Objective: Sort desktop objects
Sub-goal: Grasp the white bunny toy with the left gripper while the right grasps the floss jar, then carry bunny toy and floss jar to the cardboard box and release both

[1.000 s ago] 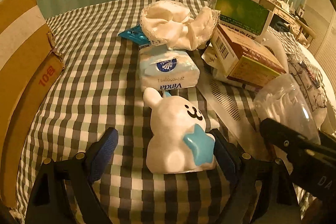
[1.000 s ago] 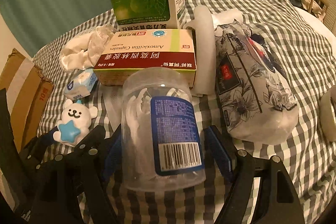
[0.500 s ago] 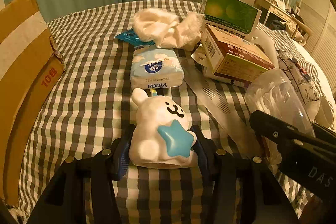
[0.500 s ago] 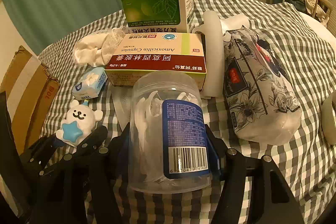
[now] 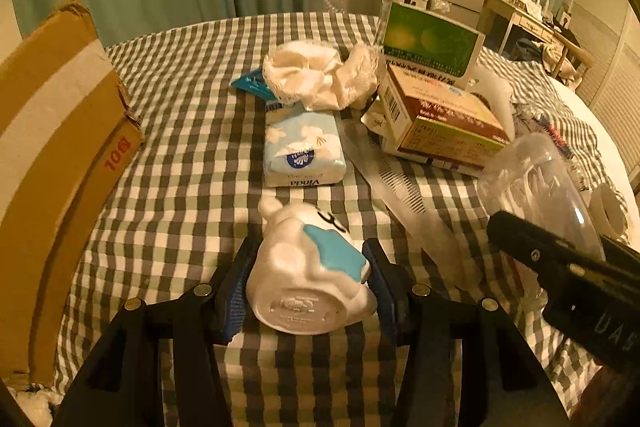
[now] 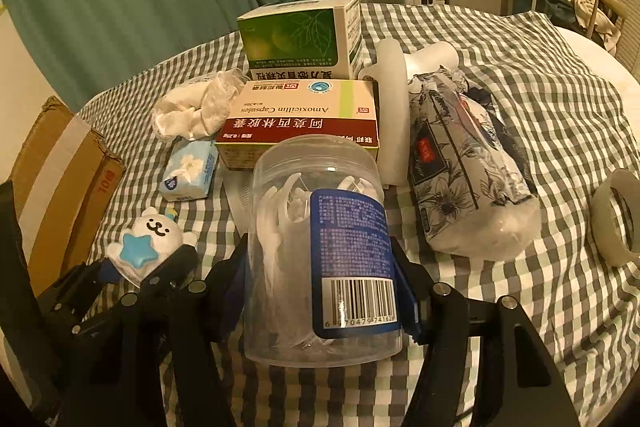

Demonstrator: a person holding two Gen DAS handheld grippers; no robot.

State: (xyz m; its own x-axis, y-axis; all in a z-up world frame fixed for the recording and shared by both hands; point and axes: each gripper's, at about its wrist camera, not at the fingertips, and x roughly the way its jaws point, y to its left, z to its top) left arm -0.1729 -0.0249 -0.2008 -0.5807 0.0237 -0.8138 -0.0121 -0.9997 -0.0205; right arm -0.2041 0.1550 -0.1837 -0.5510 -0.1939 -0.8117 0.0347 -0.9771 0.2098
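Tissue pack (image 5: 302,151) lies between cardboard box (image 5: 52,147) and medicine boxes (image 5: 436,115) — crumpled cloth (image 5: 320,77) behind.

The brown cardboard box (image 5: 48,147) runs off the left edge; the white tape roll (image 6: 616,223) is cut by the right edge; small print on the clear plastic jar's blue label (image 6: 352,227) is unreadable.

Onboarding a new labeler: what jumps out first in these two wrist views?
Both grippers are loaded: the left gripper clamps a white bear figurine with a blue star, tipped so its base faces the camera. The right gripper clamps a clear floss-pick jar with a blue label. Behind them on the checked tablecloth lie medicine boxes and a tissue pack.
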